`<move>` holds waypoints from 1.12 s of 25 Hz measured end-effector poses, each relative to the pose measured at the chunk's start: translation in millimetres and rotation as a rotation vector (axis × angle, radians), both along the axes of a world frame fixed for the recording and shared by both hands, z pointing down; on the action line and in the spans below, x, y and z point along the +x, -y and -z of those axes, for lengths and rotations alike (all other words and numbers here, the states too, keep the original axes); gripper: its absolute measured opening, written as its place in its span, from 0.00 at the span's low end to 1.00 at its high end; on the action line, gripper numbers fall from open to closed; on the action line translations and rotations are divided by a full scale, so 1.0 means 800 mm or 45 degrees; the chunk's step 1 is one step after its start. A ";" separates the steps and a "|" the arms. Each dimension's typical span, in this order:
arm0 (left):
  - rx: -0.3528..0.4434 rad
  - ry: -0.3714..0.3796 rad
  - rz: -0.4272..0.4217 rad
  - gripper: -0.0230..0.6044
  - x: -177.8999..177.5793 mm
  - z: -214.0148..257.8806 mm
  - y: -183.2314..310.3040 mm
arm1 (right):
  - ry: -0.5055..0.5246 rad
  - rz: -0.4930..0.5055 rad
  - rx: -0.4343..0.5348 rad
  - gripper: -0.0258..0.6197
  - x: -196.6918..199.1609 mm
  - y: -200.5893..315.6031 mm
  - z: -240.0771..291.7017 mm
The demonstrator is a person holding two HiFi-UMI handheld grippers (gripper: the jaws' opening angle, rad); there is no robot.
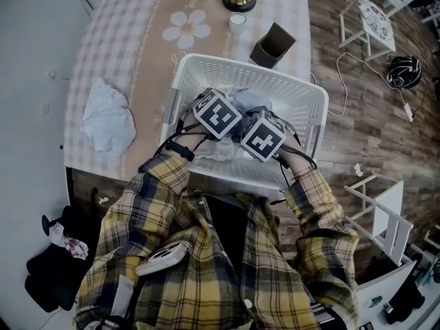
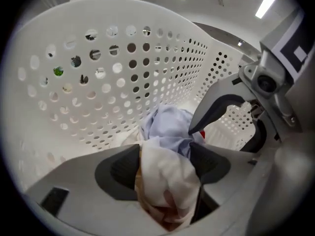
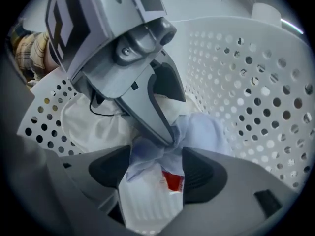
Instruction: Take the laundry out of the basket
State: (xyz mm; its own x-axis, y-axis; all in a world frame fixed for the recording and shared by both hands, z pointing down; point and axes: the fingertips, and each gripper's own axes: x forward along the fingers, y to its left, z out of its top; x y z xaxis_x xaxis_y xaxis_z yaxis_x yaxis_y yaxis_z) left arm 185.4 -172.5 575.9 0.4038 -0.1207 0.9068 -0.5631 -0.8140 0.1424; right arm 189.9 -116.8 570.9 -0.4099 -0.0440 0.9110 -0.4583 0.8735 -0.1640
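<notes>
Several pieces of laundry (image 1: 242, 96) lie bunched at the bottom of the white basket (image 1: 206, 67), and both grippers are down in there among them; the left gripper (image 2: 165, 163) has its jaws spread wide, with a white cloth (image 2: 167, 186) humped up between the pads and a pale blue cloth (image 2: 170, 124) just beyond, not squeezed shut on either; the right gripper (image 3: 157, 173) is spread just as wide, straddling a fold of that pale blue cloth and a white ribbed piece (image 3: 147, 205) with a red patch (image 3: 172, 182), loose between the pads too; the two grippers sit side by side over the same heap; the basket stands at the near edge of a table (image 1: 117, 40) with a checked cover; left of it lies a crumpled pale cloth (image 1: 106, 119); behind it are a brown box (image 1: 273, 45) and a small white cup (image 1: 237, 23); plaid sleeves (image 1: 313, 198) reach in from below.
</notes>
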 end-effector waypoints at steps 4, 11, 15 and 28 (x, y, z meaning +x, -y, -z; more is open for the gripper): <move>-0.025 0.005 0.039 0.61 -0.005 -0.011 0.000 | -0.012 0.005 0.002 0.59 -0.004 0.000 -0.012; -0.026 0.032 0.000 0.44 -0.005 -0.019 -0.007 | -0.020 0.088 0.024 0.41 -0.009 -0.009 -0.018; -0.026 0.008 -0.055 0.27 0.001 -0.015 -0.012 | -0.062 0.181 0.054 0.11 -0.008 -0.017 -0.022; -0.004 -0.020 -0.123 0.15 0.009 0.006 -0.012 | -0.004 0.188 0.054 0.09 -0.007 -0.011 0.000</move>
State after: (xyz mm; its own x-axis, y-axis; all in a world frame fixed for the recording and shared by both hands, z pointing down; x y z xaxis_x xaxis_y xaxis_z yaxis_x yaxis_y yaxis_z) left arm 192.4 -162.5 571.1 0.4274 -0.0777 0.9007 -0.4800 -0.8638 0.1533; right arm 184.6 -108.4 570.7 -0.4119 -0.0217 0.9110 -0.3250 0.9375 -0.1247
